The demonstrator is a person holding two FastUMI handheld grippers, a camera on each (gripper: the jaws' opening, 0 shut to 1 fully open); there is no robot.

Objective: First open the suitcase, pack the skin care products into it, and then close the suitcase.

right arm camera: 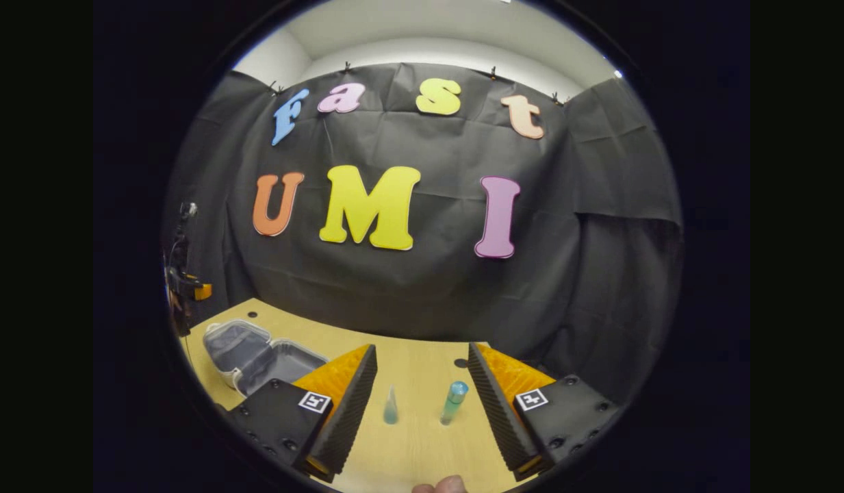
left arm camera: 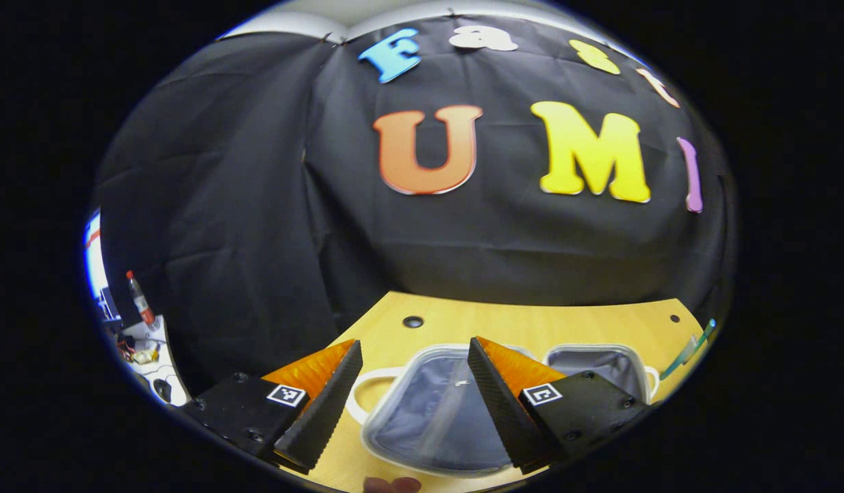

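Suitcase (left arm camera: pixel 435 411) lying open on the wooden table (left arm camera: pixel 531 325), seen in the left gripper view as two clear-rimmed halves with grey lining side by side; nearer half straight ahead of the left gripper (left arm camera: pixel 415 400), framed between its two spread fingers, second half (left arm camera: pixel 599 366) beyond and to the right of the right-hand finger. Left gripper released, jaws wide apart, gripping nothing, hovering just above the case with no contact visible. White loop of a handle (left arm camera: pixel 367 397) poking out beside the left finger. Fingertip of the holding hand (left arm camera: pixel 393 485) at the bottom edge. In the right gripper view, right gripper (right arm camera: pixel 422 404) likewise released, fingers spread wide and empty. Two skin care products standing on the table between those fingers, apart from each other and from the fingers: small pale blue-green bottle (right arm camera: pixel 391 407) toward the left finger, taller teal tube (right arm camera: pixel 454 402) with a rounded cap toward the right finger, leaning slightly. Same open suitcase (right arm camera: pixel 257 356) off to the left, past the left finger, well apart from the two products. Second gripper with its holder (right arm camera: pixel 185 281) dimly visible at the far left edge above the case. Round dark holes in the tabletop, one (right arm camera: pixel 461 363) just beyond the tube.
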